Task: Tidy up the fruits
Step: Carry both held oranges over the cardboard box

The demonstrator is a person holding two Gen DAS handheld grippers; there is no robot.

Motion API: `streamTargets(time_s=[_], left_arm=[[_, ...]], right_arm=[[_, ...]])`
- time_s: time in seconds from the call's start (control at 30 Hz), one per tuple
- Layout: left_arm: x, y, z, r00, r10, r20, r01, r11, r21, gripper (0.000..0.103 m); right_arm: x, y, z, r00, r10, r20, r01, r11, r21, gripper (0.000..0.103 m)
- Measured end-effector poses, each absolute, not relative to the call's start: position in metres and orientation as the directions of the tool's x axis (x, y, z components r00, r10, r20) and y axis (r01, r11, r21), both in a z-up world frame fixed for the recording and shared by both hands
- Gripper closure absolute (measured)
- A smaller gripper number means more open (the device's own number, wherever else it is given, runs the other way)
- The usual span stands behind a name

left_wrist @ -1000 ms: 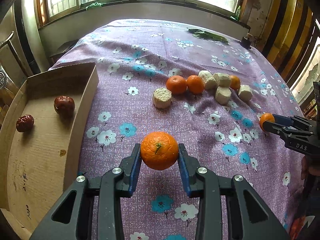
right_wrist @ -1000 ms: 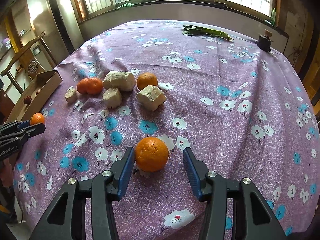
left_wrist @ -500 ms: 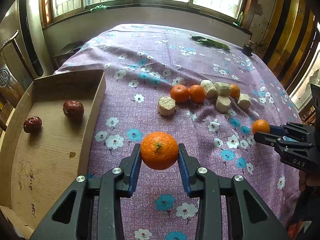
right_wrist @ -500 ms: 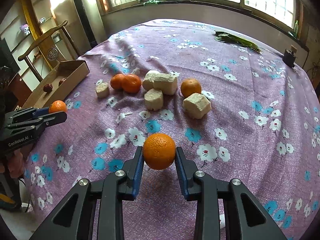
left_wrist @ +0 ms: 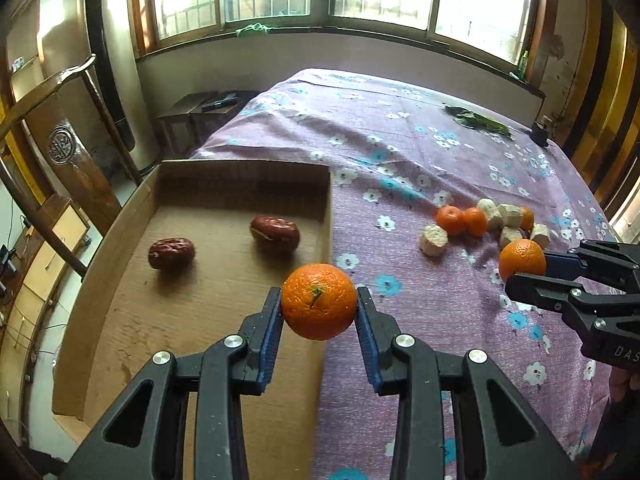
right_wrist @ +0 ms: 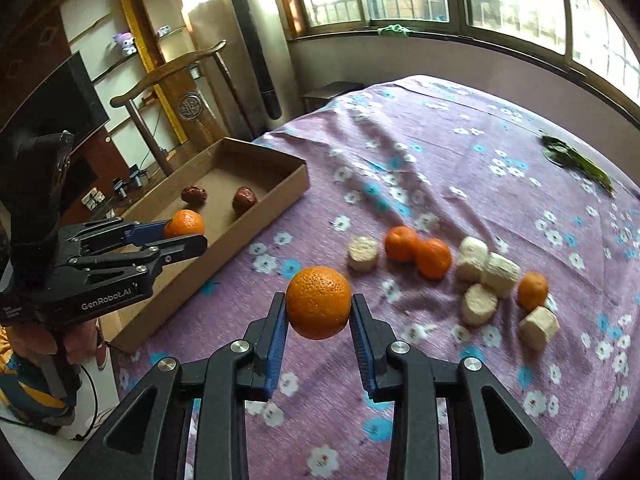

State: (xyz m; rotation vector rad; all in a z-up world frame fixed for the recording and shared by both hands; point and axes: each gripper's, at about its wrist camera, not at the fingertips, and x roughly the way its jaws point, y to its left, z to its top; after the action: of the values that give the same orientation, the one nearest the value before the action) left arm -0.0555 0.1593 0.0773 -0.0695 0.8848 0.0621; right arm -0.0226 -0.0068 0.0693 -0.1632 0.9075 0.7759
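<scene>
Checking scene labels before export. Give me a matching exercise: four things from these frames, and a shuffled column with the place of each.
Things:
1. left gripper's orange
2. right gripper's orange
3. two red dates
4. green leaves

Places:
A. lying on the floor of the cardboard box
B. on the tablecloth at the far side
C. held in the air at the box's right wall
D. held above the tablecloth, outside the box

Pairs: 1-C, 2-D, 3-A, 4-B
</scene>
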Motion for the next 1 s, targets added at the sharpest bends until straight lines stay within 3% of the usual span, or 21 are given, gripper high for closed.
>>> streamTargets(time_s=[0.57, 1.0], left_arm=[[-0.059, 0.256, 0.050, 0.565, 0.129, -0.815, -0.257, 0.966, -0.025, 0.069], [-0.052, 0.267, 0.041, 0.509, 0.154, -0.847, -0.302, 0.953, -0.007, 0.066]], right_arm=[[-0.014, 0.136, 0.044, 0.189, 0.564, -0.804, -0.819, 0.542, 0.188, 0.069], [-0.003, 0.169, 0.015, 0.158, 0.504, -0.849, -0.822, 0.544, 0.170, 0.065]])
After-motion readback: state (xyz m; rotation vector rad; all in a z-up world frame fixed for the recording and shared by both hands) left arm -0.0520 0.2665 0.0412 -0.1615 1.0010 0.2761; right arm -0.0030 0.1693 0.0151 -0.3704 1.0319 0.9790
